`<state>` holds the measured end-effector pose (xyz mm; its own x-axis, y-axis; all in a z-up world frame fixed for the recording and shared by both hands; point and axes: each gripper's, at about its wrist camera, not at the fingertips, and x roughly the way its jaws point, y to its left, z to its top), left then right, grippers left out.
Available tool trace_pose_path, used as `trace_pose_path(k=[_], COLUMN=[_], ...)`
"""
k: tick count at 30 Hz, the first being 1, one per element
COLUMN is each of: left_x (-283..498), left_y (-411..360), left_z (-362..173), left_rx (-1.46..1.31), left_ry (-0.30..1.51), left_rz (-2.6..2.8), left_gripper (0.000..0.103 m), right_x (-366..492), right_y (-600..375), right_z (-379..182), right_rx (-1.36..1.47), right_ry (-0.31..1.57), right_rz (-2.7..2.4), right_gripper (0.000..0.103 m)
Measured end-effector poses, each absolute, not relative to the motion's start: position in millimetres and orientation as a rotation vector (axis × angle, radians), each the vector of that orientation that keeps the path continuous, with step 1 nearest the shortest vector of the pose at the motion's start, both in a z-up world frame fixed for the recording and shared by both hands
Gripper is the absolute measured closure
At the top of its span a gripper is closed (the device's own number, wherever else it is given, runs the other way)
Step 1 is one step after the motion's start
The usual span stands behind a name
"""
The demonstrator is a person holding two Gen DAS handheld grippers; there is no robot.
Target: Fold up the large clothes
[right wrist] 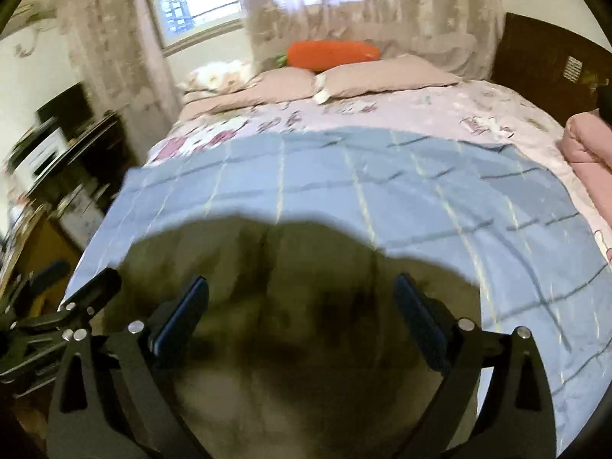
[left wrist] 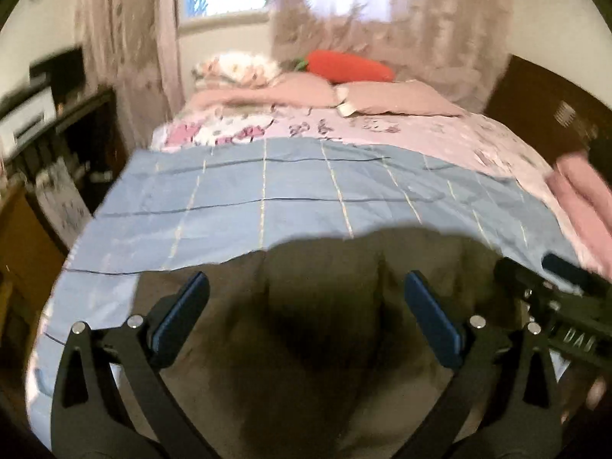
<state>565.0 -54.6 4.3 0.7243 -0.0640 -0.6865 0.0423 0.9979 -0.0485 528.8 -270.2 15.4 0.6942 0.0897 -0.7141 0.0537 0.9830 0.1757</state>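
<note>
A dark olive garment (left wrist: 306, 352) lies spread on a blue checked sheet (left wrist: 287, 199) at the near end of the bed. In the left wrist view my left gripper (left wrist: 306, 279) hangs open over the garment, with nothing between its blue pads. The right wrist view shows the same garment (right wrist: 306, 344) on the sheet (right wrist: 382, 191). My right gripper (right wrist: 301, 279) is wide open above it and holds nothing. Each gripper appears at the edge of the other's view: the right gripper (left wrist: 554, 298) and the left gripper (right wrist: 57, 313). The garment's near edge is hidden below the frames.
Two beige pillows (right wrist: 382, 76) and an orange carrot plush (right wrist: 332, 53) lie at the far end of the bed. A folded pink blanket (right wrist: 585, 149) sits at the right edge. Dark shelves (left wrist: 57, 122) stand left of the bed, with a dark wooden panel (right wrist: 543, 61) at the right and a curtained window behind.
</note>
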Motion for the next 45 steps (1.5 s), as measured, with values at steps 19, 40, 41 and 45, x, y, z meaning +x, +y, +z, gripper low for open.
trace_pose_path(k=[19,40,41,45], left_x=[622.7,507.1,507.4,503.5], left_y=[-61.5,-60.4,-61.6,-61.4], left_z=[-139.7,-139.6,-143.4,-136.1], left_rx=[0.057,0.220,0.232,0.247], left_ry=[0.987,0.936,0.936,0.925], left_rz=[0.003,-0.065,-0.062,-0.068], left_gripper=[0.002,0.002,0.002,0.002], right_x=[577.8,470.6,471.8,464.1], right_y=[-252.2,-240.5,-240.6,-243.4], right_z=[-116.5,-128.0,-129.3,-114.1], right_rx=[0.112,0.009,0.017,0.032], right_ry=[0.985,1.010,1.014,0.989], right_rz=[-0.004,-0.030,-0.032,-0.021], right_gripper=[0.001,0.001,0.001,0.001])
